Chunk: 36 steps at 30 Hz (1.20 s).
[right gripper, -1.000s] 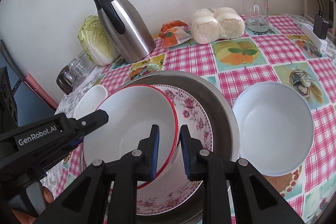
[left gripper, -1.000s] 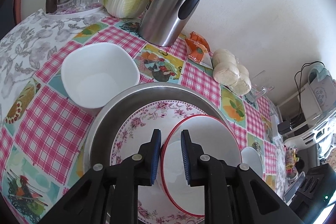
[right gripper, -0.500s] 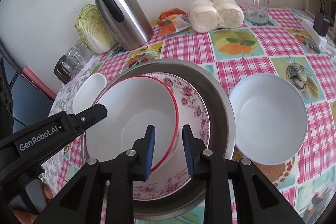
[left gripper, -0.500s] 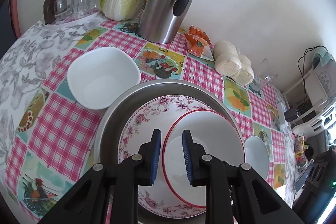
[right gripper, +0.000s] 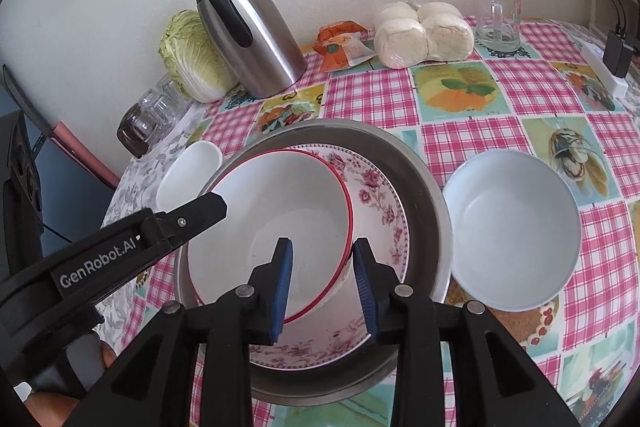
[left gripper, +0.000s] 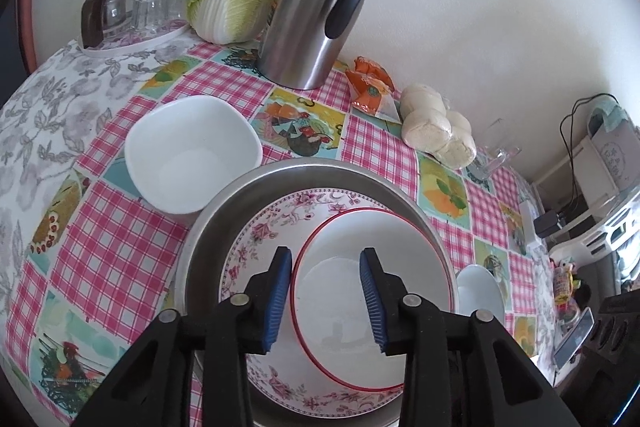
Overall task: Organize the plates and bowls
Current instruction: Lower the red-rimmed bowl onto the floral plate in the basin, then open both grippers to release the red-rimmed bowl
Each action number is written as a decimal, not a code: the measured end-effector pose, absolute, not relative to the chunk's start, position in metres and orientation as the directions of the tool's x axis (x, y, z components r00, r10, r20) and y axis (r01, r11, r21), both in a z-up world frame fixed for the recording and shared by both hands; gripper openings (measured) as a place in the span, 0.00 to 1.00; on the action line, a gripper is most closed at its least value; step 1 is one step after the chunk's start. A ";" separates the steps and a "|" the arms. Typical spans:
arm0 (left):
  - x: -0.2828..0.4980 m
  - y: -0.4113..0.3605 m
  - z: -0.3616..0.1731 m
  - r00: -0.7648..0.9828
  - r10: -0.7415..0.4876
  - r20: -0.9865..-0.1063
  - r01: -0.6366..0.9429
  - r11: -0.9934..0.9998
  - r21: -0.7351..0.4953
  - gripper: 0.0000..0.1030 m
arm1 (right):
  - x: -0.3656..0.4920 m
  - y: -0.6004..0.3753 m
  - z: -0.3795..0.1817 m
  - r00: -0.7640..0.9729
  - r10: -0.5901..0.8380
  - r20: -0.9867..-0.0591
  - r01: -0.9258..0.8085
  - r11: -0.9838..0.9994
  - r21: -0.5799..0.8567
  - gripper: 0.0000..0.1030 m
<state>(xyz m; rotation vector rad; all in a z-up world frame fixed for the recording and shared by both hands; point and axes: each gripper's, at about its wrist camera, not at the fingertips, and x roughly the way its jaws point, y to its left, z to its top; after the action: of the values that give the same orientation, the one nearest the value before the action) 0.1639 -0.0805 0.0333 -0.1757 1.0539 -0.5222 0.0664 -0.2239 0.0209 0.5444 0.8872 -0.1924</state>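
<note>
Because the dishes nest by size, the red-rimmed bowl [right gripper: 272,223] sits on the floral plate [right gripper: 376,195] inside the steel basin [right gripper: 416,163]. My left tongs [left gripper: 325,297] and right tongs [right gripper: 322,281] both gape empty, straddling that bowl's opposite rims, while two white bowls [right gripper: 512,227] [left gripper: 192,151] wait outside the basin.

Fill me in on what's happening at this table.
A person with two handheld grippers is stacking dishes. The red-rimmed bowl sits in the floral plate, inside the steel basin. The left gripper and right gripper are both open, fingers straddling the bowl's rim without clamping it. A square white bowl and a round white bowl wait on the tablecloth beside the basin.
</note>
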 end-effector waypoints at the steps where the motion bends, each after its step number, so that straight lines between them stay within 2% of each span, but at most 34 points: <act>1: 0.165 -0.079 0.033 0.392 -0.488 -0.780 0.321 0.867 -0.381 0.38 | 0.067 -0.224 0.020 0.636 0.069 -0.768 0.375 0.843 0.386 0.33; 9: 0.173 -0.066 0.030 0.411 -0.530 -0.742 0.283 0.848 -0.448 0.39 | 0.069 -0.229 0.016 0.714 0.107 -0.692 0.347 0.805 0.482 0.33; 19: 0.171 -0.071 0.031 0.416 -0.523 -0.744 0.297 0.851 -0.432 0.40 | 0.070 -0.233 0.014 0.739 0.108 -0.665 0.334 0.799 0.501 0.34; 22: 0.170 -0.073 0.031 0.414 -0.512 -0.753 0.299 0.857 -0.419 0.46 | 0.071 -0.233 0.015 0.731 0.109 -0.674 0.335 0.802 0.494 0.34; 25: 0.168 -0.075 0.034 0.423 -0.483 -0.767 0.296 0.873 -0.387 0.57 | 0.070 -0.233 0.016 0.717 0.108 -0.689 0.345 0.804 0.485 0.36; 31: 0.165 -0.068 0.043 0.452 -0.447 -0.772 0.284 0.892 -0.351 0.65 | 0.065 -0.238 0.021 0.700 0.075 -0.710 0.372 0.811 0.452 0.37; 33: 0.165 -0.064 0.046 0.464 -0.436 -0.771 0.278 0.898 -0.340 0.68 | 0.064 -0.239 0.025 0.691 0.059 -0.720 0.382 0.816 0.434 0.39; 36: 0.165 -0.061 0.050 0.478 -0.415 -0.774 0.264 0.909 -0.324 0.77 | 0.059 -0.243 0.031 0.684 0.024 -0.729 0.405 0.819 0.407 0.47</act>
<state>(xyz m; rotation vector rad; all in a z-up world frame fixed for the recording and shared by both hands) 0.1653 -0.0605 0.0503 -0.1689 0.9895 -0.4166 0.0592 -0.2427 0.0307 0.5858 0.7983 -0.2280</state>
